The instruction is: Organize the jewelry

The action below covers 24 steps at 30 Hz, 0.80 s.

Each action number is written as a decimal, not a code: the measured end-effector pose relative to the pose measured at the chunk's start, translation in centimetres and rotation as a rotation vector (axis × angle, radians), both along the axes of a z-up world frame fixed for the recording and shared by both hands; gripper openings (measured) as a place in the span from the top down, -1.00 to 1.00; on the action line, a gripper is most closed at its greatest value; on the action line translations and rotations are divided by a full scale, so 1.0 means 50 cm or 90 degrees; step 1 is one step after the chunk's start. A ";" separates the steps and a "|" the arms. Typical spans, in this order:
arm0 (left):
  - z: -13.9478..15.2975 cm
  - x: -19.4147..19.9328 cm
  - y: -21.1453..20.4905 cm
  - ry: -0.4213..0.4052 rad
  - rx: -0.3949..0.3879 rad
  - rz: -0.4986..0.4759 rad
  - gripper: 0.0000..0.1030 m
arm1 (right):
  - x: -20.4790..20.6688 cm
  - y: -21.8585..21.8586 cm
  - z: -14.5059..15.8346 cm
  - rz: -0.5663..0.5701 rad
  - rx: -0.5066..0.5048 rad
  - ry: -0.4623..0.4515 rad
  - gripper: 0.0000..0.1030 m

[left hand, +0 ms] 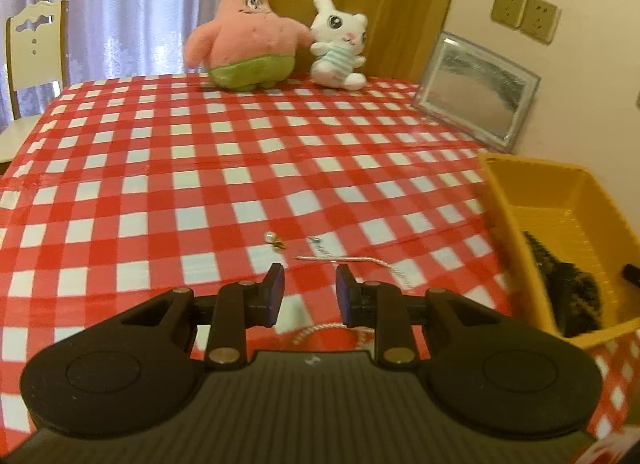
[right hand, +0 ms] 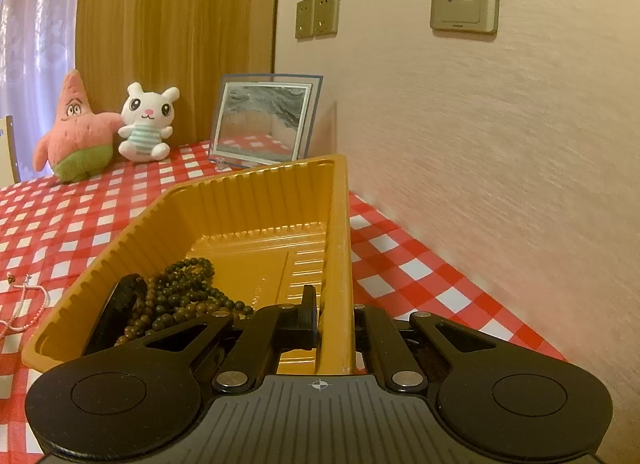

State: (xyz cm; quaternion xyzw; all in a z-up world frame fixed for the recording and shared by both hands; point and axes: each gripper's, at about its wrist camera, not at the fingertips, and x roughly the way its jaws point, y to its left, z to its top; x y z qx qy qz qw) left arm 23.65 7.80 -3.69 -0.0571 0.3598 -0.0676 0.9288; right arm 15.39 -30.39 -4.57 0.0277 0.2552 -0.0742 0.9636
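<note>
- Two loose pieces lie on the checked tablecloth at lower centre of the left wrist view: a small pearl earring and, just to its right, a pale twisted cord bracelet with a small charm at its upper end.
- Just below them hovers the left gripper, jaws apart and holding nothing; the cord runs in front of the fingertips and loops back under the right finger.
- At the right edge of that view sits the yellow plastic tray, with a dark mass of beads in its near end.
- Judged from this, the task is partly done: the beads are stowed, while the earring and cord bracelet are not yet in the tray.
- Turning to the right wrist view, the cord bracelet shows only at the far left edge, beside the tray's outer wall.
- Centre frame, the tray interior is plain: dark wooden bead strands piled at the near left, with a black oblong item beside them that I cannot identify; the far half is bare.
- The right gripper straddles the tray's right wall, one finger inside and one outside; its jaws look closed onto that wall, probably steadying the tray.
- Only this view shows that grip and the bead detail; only the left view shows the earring and the empty left gripper.
</note>
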 end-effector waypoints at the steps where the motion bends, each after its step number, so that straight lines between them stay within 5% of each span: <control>1: -0.004 0.006 0.000 0.000 0.006 -0.001 0.54 | 0.000 0.000 0.000 0.000 0.000 0.000 0.93; 24: -0.057 0.097 0.006 0.022 0.043 0.016 0.54 | 0.022 -0.004 0.001 -0.003 -0.013 -0.005 0.93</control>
